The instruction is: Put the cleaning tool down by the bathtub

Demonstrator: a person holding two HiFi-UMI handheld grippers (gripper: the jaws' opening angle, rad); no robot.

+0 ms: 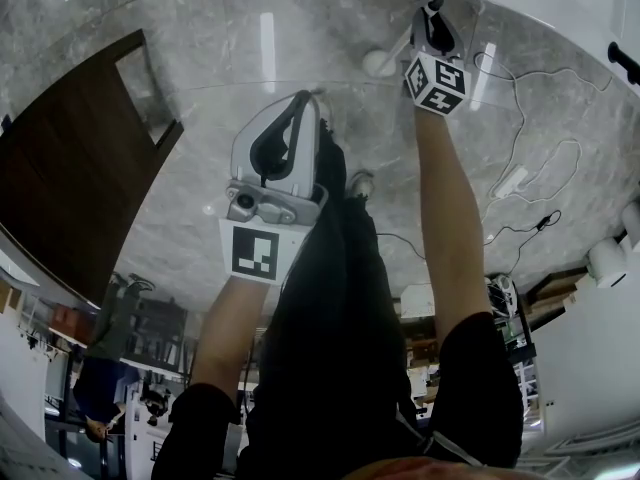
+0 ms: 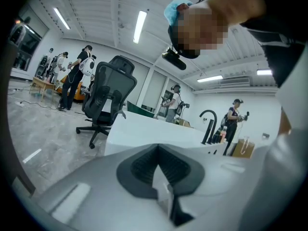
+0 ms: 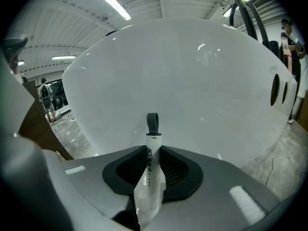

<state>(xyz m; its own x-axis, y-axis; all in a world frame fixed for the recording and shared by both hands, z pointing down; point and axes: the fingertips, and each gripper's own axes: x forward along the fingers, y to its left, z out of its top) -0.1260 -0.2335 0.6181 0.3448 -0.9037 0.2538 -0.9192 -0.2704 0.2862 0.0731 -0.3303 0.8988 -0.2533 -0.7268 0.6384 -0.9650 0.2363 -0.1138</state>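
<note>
My right gripper [image 1: 432, 10] [image 3: 153, 154] is shut on the white handle of the cleaning tool [image 3: 152, 150]. The handle's grey hanging loop [image 3: 152, 123] sticks out past the jaws toward the white bathtub [image 3: 202, 76] [image 1: 560, 3], whose wall stands close in front. In the head view a white round end [image 1: 380, 63] shows just left of this gripper, low by the marble floor. My left gripper [image 1: 308, 103] [image 2: 159, 163] hangs farther back over the floor, its jaws shut with nothing between them. The left gripper view also shows the bathtub [image 2: 144, 129].
A dark wooden panel [image 1: 80, 168] stands at the left. Cables [image 1: 530, 138] and a white power strip [image 1: 512, 181] lie on the floor to the right. A black tap [image 2: 208, 124], an office chair [image 2: 108, 100] and several people are in the room behind.
</note>
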